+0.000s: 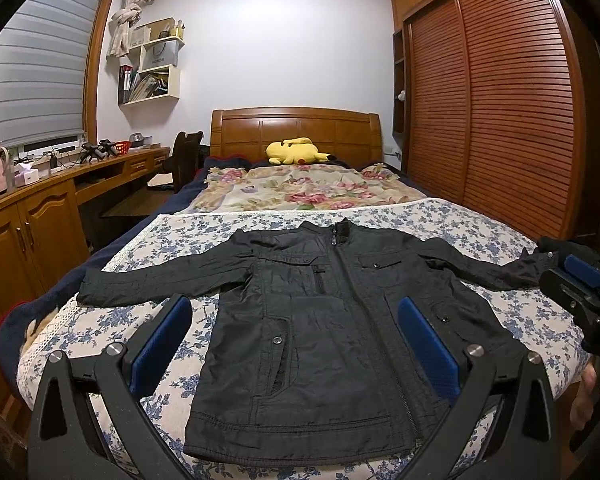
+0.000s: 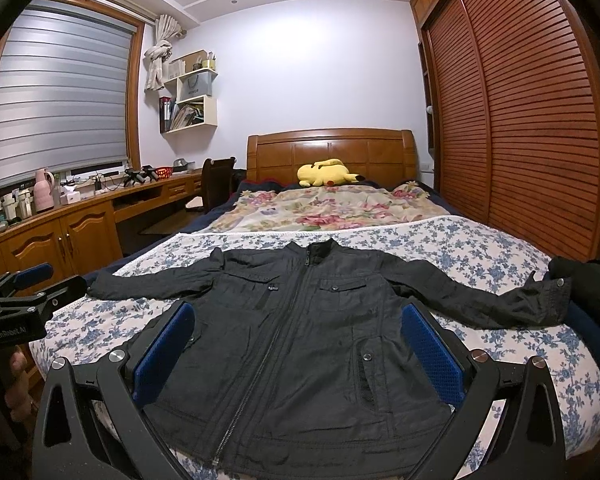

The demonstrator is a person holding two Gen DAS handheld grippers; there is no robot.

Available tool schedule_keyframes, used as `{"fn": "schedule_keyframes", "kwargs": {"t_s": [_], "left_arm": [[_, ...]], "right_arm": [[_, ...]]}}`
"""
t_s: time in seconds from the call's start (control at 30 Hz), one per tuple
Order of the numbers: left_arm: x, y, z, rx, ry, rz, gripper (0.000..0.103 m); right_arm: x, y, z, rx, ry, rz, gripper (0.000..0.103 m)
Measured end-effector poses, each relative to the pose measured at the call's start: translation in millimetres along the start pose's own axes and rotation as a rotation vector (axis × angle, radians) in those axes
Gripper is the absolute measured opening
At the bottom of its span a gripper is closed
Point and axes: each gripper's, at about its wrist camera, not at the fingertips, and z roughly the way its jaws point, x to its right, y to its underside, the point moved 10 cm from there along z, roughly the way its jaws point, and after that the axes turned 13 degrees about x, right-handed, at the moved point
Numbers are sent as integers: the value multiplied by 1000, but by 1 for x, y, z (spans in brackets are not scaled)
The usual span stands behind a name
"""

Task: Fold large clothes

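Note:
A black zip jacket (image 1: pixel 320 320) (image 2: pixel 300 332) lies face up on the bed, zipped, collar away from me, both sleeves spread out to the sides. My left gripper (image 1: pixel 294 312) hovers open above the jacket's lower left half, nothing between its blue pads (image 1: pixel 160 344). My right gripper (image 2: pixel 296 320) hovers open over the lower middle of the jacket, also holding nothing. In the left wrist view the right gripper (image 1: pixel 580 280) shows at the right edge, near the right sleeve's cuff (image 1: pixel 540 264). In the right wrist view the left gripper (image 2: pixel 24 292) appears at the left edge.
The jacket rests on a blue-flowered white sheet (image 1: pixel 440 220) (image 2: pixel 460 240) at the foot of the bed. Beyond are a rose-pattern blanket (image 1: pixel 300 188), a yellow plush toy (image 1: pixel 296 152) and the wooden headboard (image 2: pixel 332 152). A long wooden desk (image 2: pixel 80 216) runs along the left, louvred wardrobe doors (image 2: pixel 520 120) along the right.

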Motion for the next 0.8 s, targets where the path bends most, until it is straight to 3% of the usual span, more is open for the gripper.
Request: {"fn": "schedule_keyframes", "kwargs": {"t_s": [0.8], "left_arm": [[0, -1, 0, 0, 0, -1, 103]], "right_arm": [[1, -1, -1, 2, -1, 9, 103]]}}
